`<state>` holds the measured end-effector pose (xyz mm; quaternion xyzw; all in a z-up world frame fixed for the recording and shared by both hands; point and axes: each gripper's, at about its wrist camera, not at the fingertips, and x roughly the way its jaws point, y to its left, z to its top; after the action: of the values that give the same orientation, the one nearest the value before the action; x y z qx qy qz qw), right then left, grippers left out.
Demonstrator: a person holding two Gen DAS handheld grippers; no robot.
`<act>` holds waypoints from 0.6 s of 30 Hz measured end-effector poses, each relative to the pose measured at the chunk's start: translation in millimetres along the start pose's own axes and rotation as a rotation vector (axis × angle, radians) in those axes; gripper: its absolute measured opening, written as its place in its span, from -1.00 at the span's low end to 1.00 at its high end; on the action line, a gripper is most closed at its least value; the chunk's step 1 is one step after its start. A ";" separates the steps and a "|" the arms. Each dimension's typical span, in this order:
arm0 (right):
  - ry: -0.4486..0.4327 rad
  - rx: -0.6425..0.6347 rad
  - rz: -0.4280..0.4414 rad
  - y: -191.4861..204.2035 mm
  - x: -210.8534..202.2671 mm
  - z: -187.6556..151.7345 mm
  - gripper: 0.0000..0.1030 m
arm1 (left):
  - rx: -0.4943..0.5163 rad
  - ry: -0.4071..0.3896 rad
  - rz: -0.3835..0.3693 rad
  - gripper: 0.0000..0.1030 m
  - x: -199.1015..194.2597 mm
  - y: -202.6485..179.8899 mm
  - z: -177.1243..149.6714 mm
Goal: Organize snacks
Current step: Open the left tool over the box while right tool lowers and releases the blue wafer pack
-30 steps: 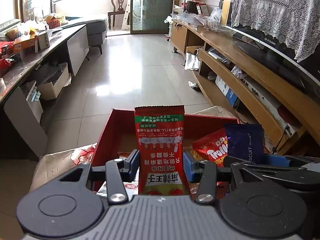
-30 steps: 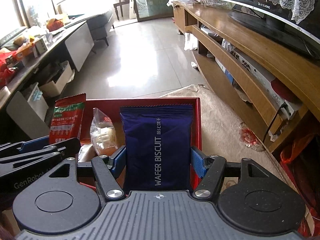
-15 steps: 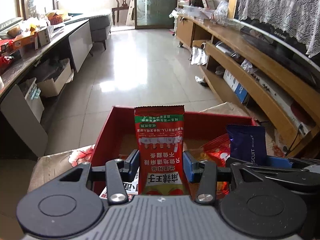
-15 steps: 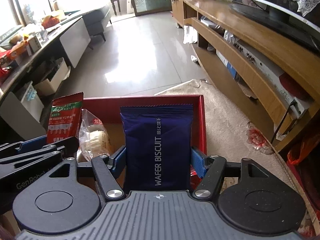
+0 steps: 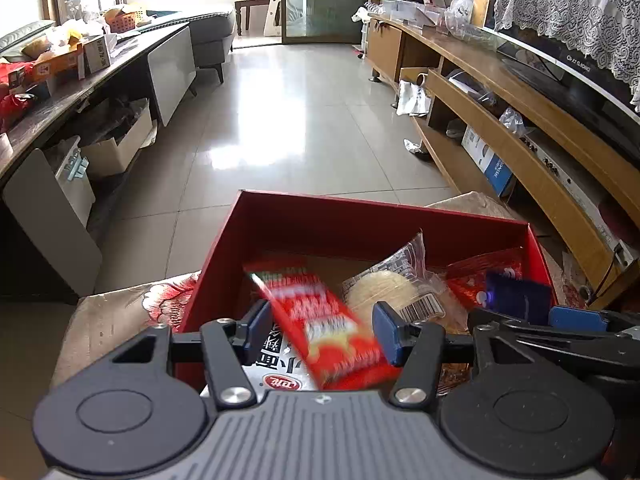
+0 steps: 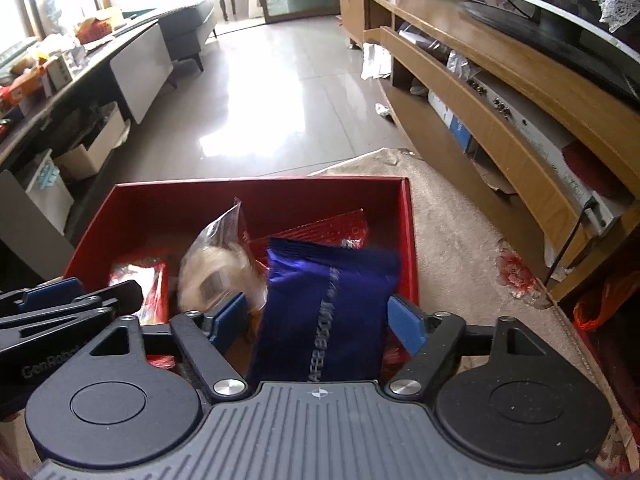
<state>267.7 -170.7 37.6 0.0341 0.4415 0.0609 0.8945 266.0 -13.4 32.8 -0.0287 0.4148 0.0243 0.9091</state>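
My left gripper (image 5: 323, 330) has its fingers spread wide, and the red spicy-strip packet (image 5: 320, 320) sits tilted and motion-blurred in the gap between them, over the red box (image 5: 360, 220); I can't see either blue pad touching it. My right gripper (image 6: 316, 322) is likewise parted wide, with the dark blue wafer biscuit pack (image 6: 326, 304) leaning between the pads, blurred; its right edge is near the right pad, but I can't tell whether they touch. Both grippers hang above the near edge of the box, side by side. Inside the box I see a clear-wrapped round cake (image 5: 390, 292) with a barcode label near the middle, a red bag (image 5: 480, 276) toward the right wall, and a white packet (image 5: 280, 364) under the left fingers. The box rests on a beige floral cloth (image 6: 460, 240).
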 end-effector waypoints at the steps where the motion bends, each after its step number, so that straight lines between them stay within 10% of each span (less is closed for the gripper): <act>1: 0.000 -0.001 0.000 -0.4 0.3 0.3 0.62 | -0.001 0.000 0.001 0.06 -0.5 0.9 -0.1; 18: -0.071 -0.008 -0.034 -2.8 -27.7 0.5 0.66 | -0.004 -0.044 -0.008 0.20 -30.3 3.0 -6.8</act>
<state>251.6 -177.3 59.3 0.0251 0.4097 0.0461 0.9107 240.8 -11.6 51.1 -0.0316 0.3944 0.0223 0.9181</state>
